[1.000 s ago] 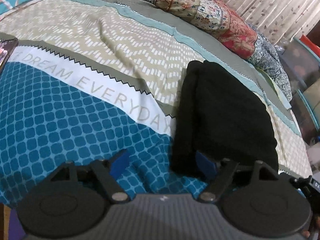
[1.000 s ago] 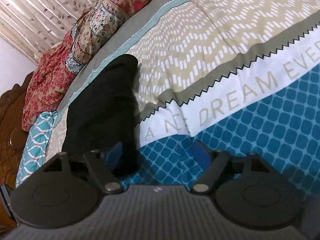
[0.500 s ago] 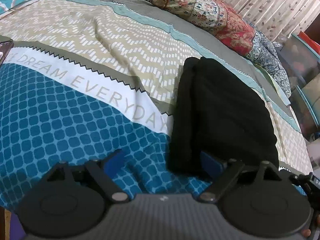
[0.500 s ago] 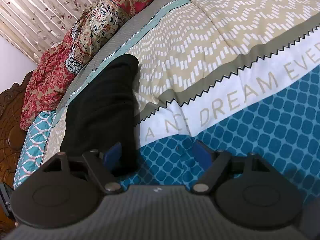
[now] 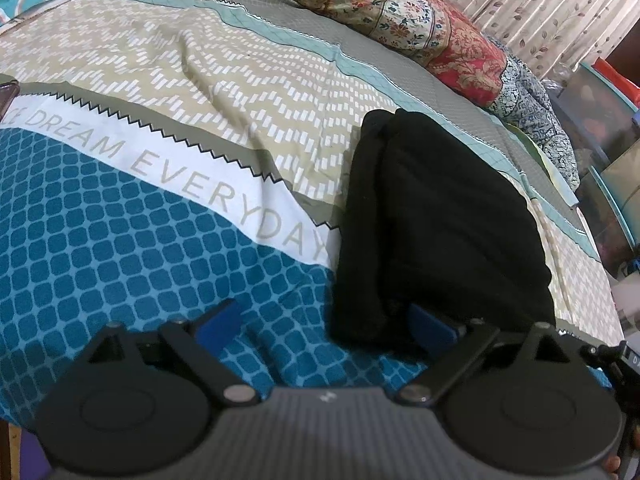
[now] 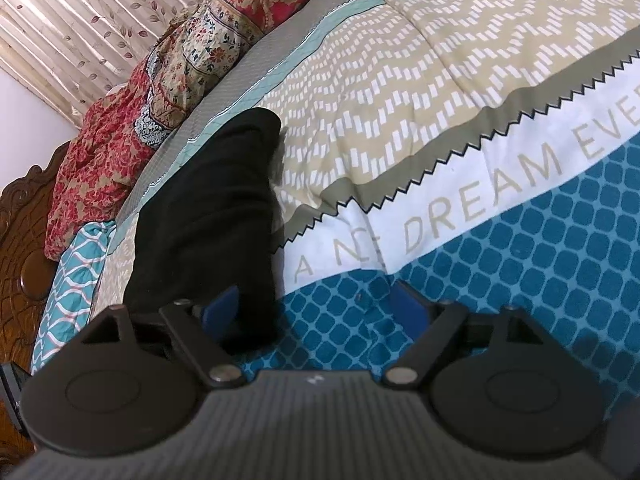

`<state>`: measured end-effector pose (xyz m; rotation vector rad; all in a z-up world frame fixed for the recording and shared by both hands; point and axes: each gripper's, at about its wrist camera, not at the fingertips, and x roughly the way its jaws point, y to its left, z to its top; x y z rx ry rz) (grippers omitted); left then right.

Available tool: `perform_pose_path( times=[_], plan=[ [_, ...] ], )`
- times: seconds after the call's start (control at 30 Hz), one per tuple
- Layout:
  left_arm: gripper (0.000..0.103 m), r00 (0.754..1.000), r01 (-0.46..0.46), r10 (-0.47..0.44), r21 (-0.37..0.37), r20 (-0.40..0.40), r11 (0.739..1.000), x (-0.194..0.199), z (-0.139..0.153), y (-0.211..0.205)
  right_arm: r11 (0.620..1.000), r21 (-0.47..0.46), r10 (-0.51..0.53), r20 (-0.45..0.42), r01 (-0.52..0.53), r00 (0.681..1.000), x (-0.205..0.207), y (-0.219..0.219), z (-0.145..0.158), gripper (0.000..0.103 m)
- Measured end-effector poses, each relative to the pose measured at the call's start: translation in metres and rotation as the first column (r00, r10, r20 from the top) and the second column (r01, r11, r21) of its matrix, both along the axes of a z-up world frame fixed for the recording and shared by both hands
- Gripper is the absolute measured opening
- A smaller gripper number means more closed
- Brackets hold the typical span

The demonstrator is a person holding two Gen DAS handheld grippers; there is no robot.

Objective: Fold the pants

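Letting go after a fold: left gripper and right gripper just opened wide, empty, at the black pants' near edge; next, probably regrasp or withdraw.

Bedspread lies open and flat across the blue-checked and beige zigzag bands on the left wrist view; nothing stands on that stretch, wide passage there. Folded black pants form the one raised obstacle mid-bed, a thick bundle right of the lettered white band. Far edge of the bed blocked by a long heap of red and floral quilts, with curtain close behind. Beyond the bed's right edge, stacked storage bins crowd the side. Right wrist view: pants lie left, carved wooden headboard closes the far left; bedspread to the right is open.
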<state>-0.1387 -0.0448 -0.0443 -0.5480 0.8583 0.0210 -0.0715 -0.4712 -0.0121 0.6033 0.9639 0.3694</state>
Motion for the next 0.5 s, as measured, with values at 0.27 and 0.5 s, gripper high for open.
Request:
perform_pose_path(
  times=[0.27,0.5],
  plan=[
    [0.097,1.000,0.002,-0.002,-0.001,0.001,1.000,0.0006,-0.0002,-0.0014,1.000,-0.001,0.000,-0.001,0.000,1.000,0.0000,0.0013,0.0001,0.086],
    [0.100,1.000,0.007,-0.007,-0.001,0.002,1.000,0.0012,-0.0004,-0.0026,1.000,-0.002,-0.001,-0.001,0.001,1.000,-0.0005,0.0027,0.0003,0.086]
  ],
)
